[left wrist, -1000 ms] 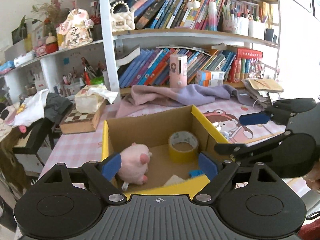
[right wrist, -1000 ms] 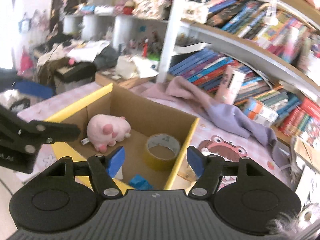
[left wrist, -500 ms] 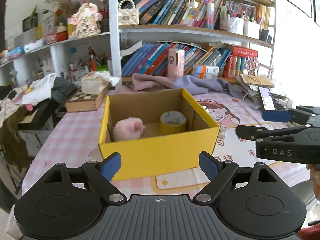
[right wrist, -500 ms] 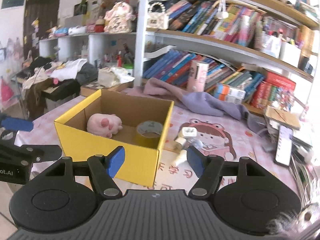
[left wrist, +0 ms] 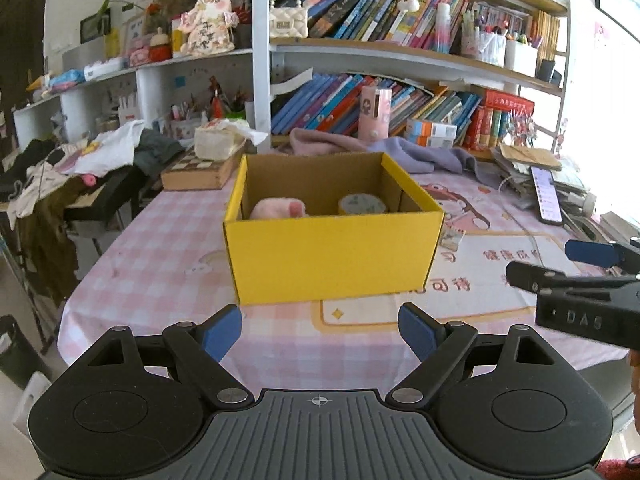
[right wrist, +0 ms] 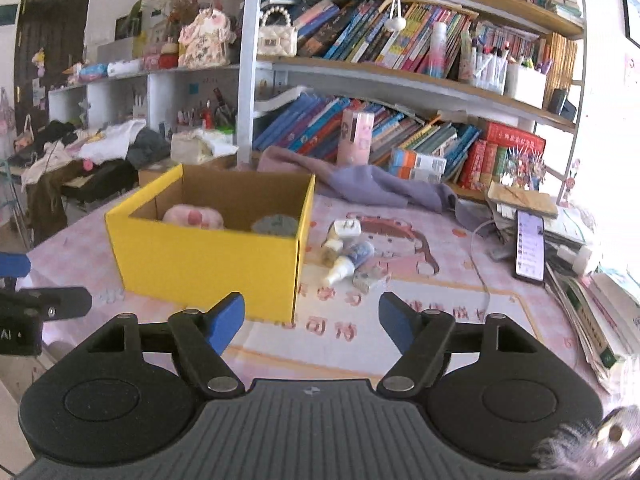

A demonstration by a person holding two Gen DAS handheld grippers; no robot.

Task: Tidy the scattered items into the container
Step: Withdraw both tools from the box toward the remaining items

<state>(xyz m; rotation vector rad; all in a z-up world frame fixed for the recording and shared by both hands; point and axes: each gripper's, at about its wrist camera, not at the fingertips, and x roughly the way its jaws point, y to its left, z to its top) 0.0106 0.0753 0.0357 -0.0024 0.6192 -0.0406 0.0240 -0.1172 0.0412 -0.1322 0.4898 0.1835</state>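
Observation:
A yellow cardboard box (left wrist: pixel 332 256) (right wrist: pixel 208 260) stands on the pink checked tablecloth, holding a pink plush toy (left wrist: pixel 278 208) (right wrist: pixel 192 216) and a roll of tape (left wrist: pixel 362 203) (right wrist: pixel 276 225). Right of the box lie scattered small items: a white charger (right wrist: pixel 346 227), small bottles (right wrist: pixel 344 260) and a little packet (right wrist: pixel 370 278). My left gripper (left wrist: pixel 320 330) hangs open before the box's front wall, empty. My right gripper (right wrist: pixel 311 316) is empty and its jaws are opening; it sits back from the box's right corner and shows at the right edge of the left wrist view (left wrist: pixel 592 280).
A purple cloth (right wrist: pixel 376 188) lies behind the box below the bookshelves (left wrist: pixel 400 80). A phone (right wrist: pixel 530 246) and stacked books (right wrist: pixel 596 312) sit at the table's right. A chessboard box with tissues (left wrist: pixel 204 164) is at the back left. Clothes pile on a chair (left wrist: pixel 80 168).
Both grippers have pulled back from over the box to in front of it, so the box's front wall now shows. The right gripper's jaws have widened.

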